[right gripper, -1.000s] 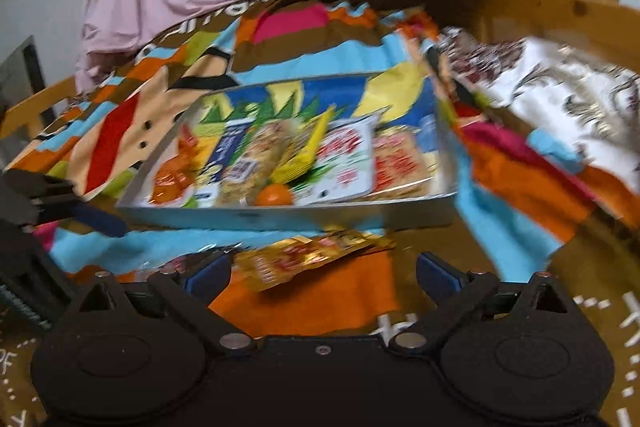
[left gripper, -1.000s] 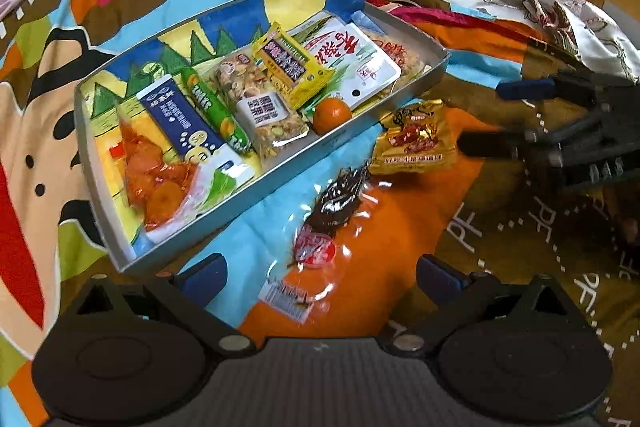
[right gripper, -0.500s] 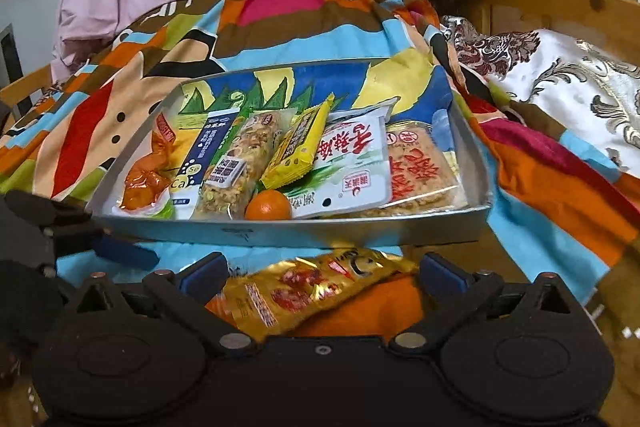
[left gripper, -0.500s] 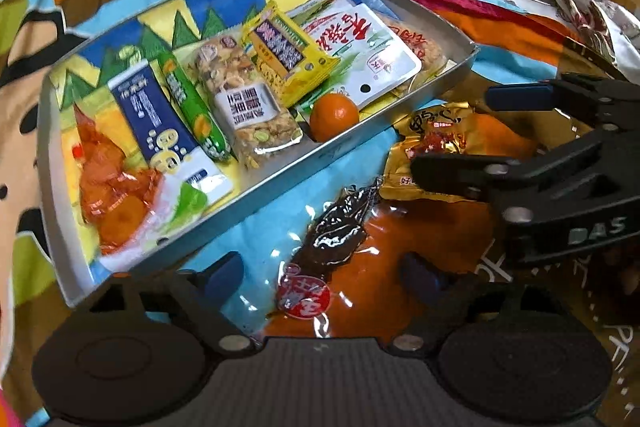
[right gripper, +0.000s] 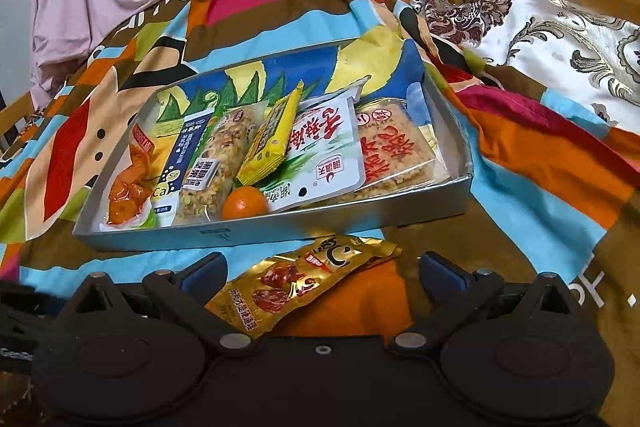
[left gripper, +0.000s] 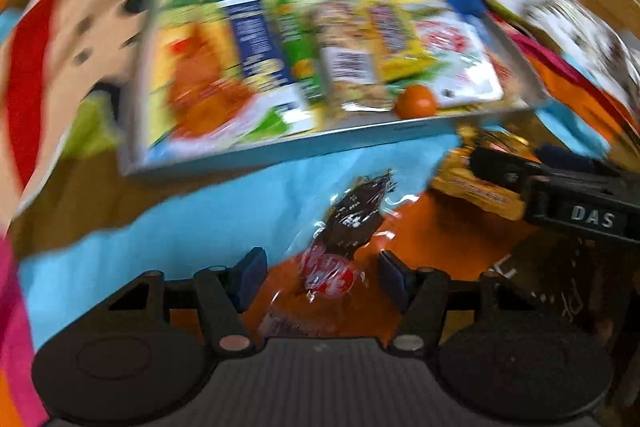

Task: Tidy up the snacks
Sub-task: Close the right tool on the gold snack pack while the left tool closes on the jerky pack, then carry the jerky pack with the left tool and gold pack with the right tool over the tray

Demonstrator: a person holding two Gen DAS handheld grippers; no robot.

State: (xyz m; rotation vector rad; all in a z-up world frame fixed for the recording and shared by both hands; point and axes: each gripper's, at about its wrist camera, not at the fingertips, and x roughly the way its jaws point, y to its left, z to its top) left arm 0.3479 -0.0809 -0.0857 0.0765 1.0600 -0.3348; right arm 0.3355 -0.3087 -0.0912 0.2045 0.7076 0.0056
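Snacks, two loose: gold foil packet with red meat print (right gripper: pixel 304 287), lying flat on the multicoloured patterned bedspread (right gripper: pixel 532 187), lower centre of the right wrist view, just in front of the shallow grey metal tray (right gripper: pixel 280 227) and outside it. Long axis runs lower left to upper right, slanting across the mouth of the right gripper (right gripper: pixel 322 273), whose jaws stand wide and empty; packet's lower left end sits close to the left blue pad (right gripper: pixel 204 269), with bare cloth toward the right one. Clear wrapper with dark contents and red round label (left gripper: pixel 344 239), centre bottom of the blurred left wrist view, long axis pointing away toward the tray, label end between the jaws of the left gripper (left gripper: pixel 320 277), which are moderately apart and not clamped on it. Each gripper is nearest its own packet. Tray contents: several packets side by side and one small orange fruit (right gripper: pixel 245 203) at the near wall.
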